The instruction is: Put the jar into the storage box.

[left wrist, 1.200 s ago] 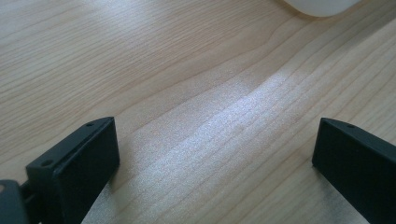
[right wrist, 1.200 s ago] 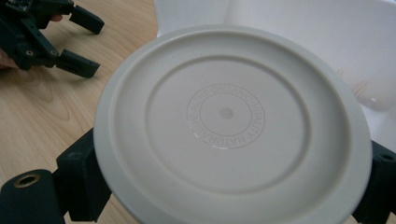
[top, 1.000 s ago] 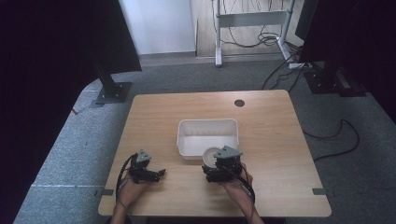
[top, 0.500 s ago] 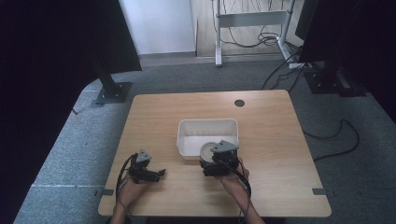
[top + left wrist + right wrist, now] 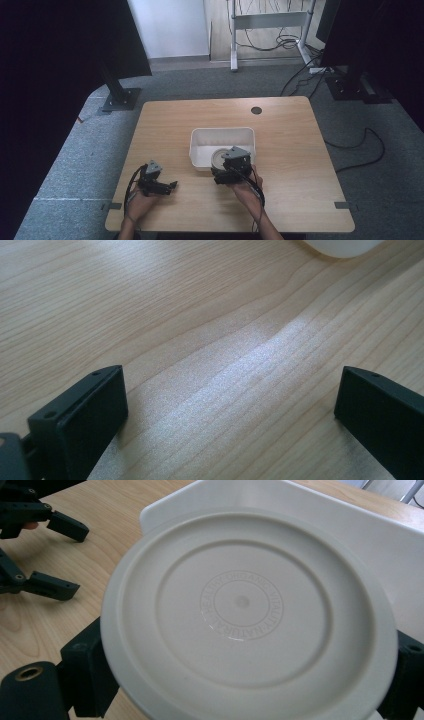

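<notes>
Right gripper [image 5: 226,172] clamped on a round cream plate [image 5: 245,615], jaws pressing its rim from both sides. Plate tilted, underside toward the gripper's camera, with concentric rings and an embossed circular mark at the centre. Held at the near edge of a white rectangular tray [image 5: 200,145], at about 6 o'clock of the tray in the high view; partly over the tray's rim. Whether touching the tray: cannot tell.

Left gripper [image 5: 167,186] low over the bare wooden counter [image 5: 290,130], at about 8 o'clock from the tray and well apart from it. Jaws spread wide, nothing between them but wood grain. Seen again at 10 o'clock in the right gripper view, beyond the plate.

Tray near the middle of the counter. Small dark round hole [image 5: 256,110] in the counter at about 1 o'clock from the tray, near the far edge.
</notes>
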The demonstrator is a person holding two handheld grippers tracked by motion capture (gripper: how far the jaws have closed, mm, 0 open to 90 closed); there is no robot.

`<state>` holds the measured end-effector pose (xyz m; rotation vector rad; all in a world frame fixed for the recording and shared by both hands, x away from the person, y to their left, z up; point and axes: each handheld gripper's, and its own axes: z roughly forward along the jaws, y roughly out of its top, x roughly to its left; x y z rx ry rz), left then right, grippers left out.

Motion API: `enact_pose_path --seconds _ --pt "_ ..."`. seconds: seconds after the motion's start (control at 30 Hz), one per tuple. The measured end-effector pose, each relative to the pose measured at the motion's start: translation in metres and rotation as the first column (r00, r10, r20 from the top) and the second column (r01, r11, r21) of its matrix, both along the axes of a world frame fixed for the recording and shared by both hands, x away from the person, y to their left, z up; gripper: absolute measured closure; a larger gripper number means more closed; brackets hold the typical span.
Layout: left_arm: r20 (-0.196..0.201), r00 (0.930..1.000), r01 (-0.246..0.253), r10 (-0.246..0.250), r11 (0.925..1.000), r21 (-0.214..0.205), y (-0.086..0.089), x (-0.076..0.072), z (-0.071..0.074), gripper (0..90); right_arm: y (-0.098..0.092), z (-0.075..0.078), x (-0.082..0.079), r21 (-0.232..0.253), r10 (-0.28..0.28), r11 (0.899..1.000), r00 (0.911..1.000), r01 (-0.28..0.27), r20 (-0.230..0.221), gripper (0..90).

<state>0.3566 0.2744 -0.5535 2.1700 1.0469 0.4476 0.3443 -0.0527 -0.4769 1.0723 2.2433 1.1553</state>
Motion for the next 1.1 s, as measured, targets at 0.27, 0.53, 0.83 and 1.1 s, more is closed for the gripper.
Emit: enact_pose_path --seconds 0.27,0.53,0.83,1.1 --pt "0.0 1.0 0.002 -0.002 1.0 0.002 0.0 0.0 0.0 0.5 0.003 0.0 0.009 0.0 -0.005 1.0 1.0 0.005 -0.002 9.2" --pt "-0.001 1.0 0.002 -0.002 1.0 0.001 0.0 0.0 0.0 0.5 0.008 0.0 0.02 0.003 -0.013 1.0 0.9999 0.013 0.001 9.2" --pt "0.0 1.0 0.004 -0.004 1.0 0.001 0.0 0.001 0.0 0.5 0.011 0.0 0.03 0.008 -0.023 1.0 0.9997 0.023 0.004 9.2" --pt "0.0 1.0 0.005 -0.005 1.0 0.001 0.0 0.001 0.0 0.5 0.011 -0.003 0.042 0.032 -0.034 0.999 0.9994 0.034 -0.001 9.2"
